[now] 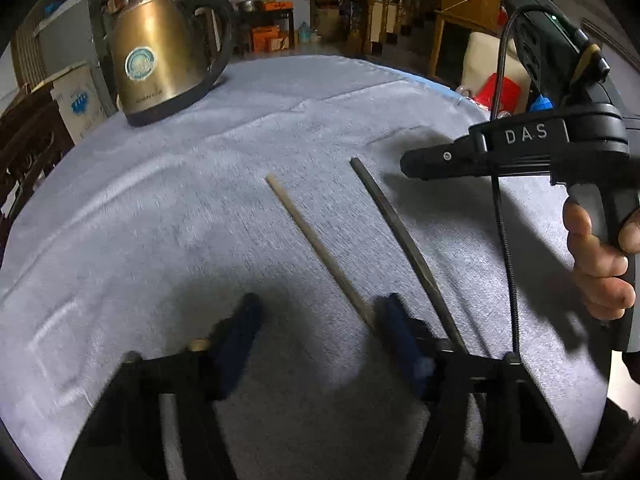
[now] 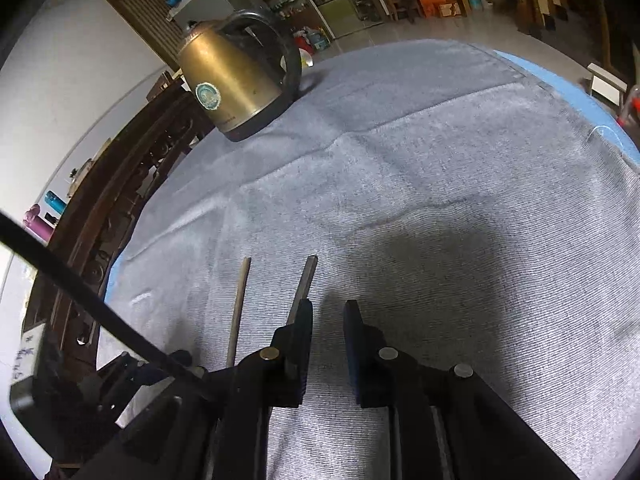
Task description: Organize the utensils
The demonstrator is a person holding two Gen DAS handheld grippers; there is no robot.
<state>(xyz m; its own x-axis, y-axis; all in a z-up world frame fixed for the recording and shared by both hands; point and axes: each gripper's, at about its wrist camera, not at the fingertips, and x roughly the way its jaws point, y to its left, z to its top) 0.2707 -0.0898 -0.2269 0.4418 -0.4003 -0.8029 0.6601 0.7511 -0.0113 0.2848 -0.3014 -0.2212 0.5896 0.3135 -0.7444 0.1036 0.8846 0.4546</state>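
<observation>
Two chopsticks lie side by side on the grey tablecloth. The light wooden chopstick and the dark chopstick run away from me in the left wrist view. My left gripper is open and empty, its right finger over the near ends of both. In the right wrist view the light chopstick and the dark chopstick lie to the left. My right gripper is open and empty, its left finger over the dark chopstick. The right gripper's body shows at right in the left wrist view.
A brass-coloured electric kettle stands at the far left of the table, also in the right wrist view. A carved wooden chair back borders the table's left edge. A black cable crosses the lower left.
</observation>
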